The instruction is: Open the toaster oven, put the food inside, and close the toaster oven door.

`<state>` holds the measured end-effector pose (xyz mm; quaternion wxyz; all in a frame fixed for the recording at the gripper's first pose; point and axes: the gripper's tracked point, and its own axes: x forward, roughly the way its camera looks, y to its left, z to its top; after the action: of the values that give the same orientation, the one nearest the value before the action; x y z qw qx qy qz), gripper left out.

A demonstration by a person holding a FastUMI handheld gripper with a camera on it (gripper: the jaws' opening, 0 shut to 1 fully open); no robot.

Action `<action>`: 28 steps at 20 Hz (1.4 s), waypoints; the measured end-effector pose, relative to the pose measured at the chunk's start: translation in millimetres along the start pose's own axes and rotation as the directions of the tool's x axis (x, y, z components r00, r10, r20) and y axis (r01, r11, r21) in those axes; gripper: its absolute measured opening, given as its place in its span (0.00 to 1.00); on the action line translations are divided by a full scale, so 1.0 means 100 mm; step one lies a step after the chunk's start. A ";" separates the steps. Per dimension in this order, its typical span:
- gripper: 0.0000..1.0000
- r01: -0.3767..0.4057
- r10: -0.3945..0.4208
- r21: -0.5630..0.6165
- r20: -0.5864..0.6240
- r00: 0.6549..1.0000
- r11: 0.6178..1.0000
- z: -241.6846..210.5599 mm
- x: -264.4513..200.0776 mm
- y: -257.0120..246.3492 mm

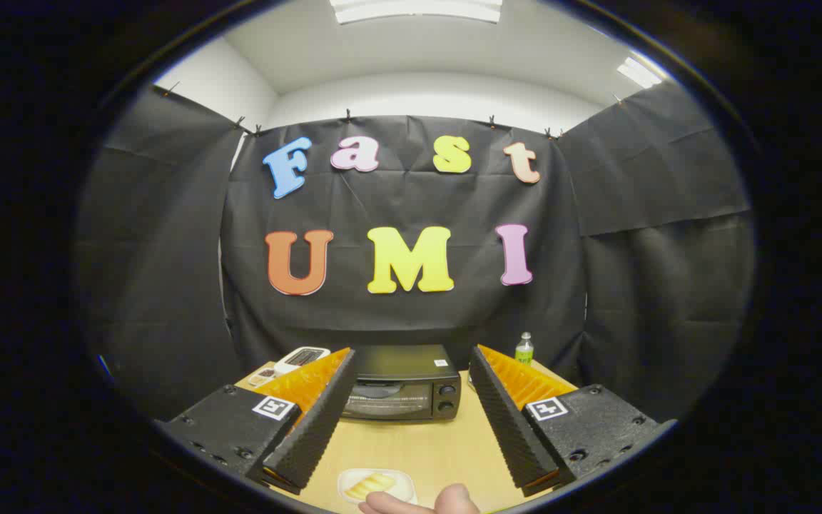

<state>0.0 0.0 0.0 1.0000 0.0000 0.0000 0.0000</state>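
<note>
My gripper (pixel 411 421) fingers spread wide, gripping nothing. Toaster oven (pixel 402 382) beyond them, door closed. Food (pixel 370 485) on its plate (pixel 404 490) lies between them, a hand (pixel 422 502) touching the plate.

light: bright, even, from ceiling panels (pixel 417 8) overhead | shadows: soft, faint on the bench (pixel 411 442) | glare: dull sheen on toaster oven (pixel 402 389) door glass | focus: sharp mid-scene; hand (pixel 422 502) nearest the lens soft | distortion: strong fisheye, walls and ceiling bow | gripper (pixel 407 414): jaws apart, evenly lit
</note>
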 end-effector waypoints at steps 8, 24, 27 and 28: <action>1.00 -0.008 0.011 -0.052 0.048 0.999 0.999 0.17 -0.05 0.16; 1.00 -0.045 0.046 -0.048 0.027 0.999 0.998 0.05 0.36 0.36; 1.00 -0.057 0.059 -0.060 0.029 0.998 0.997 0.06 0.62 0.43; 1.00 -0.067 0.068 -0.048 0.028 0.997 0.997 0.07 0.73 0.45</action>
<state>72.6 45.2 6.9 0.9990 -0.0236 -0.0148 0.0338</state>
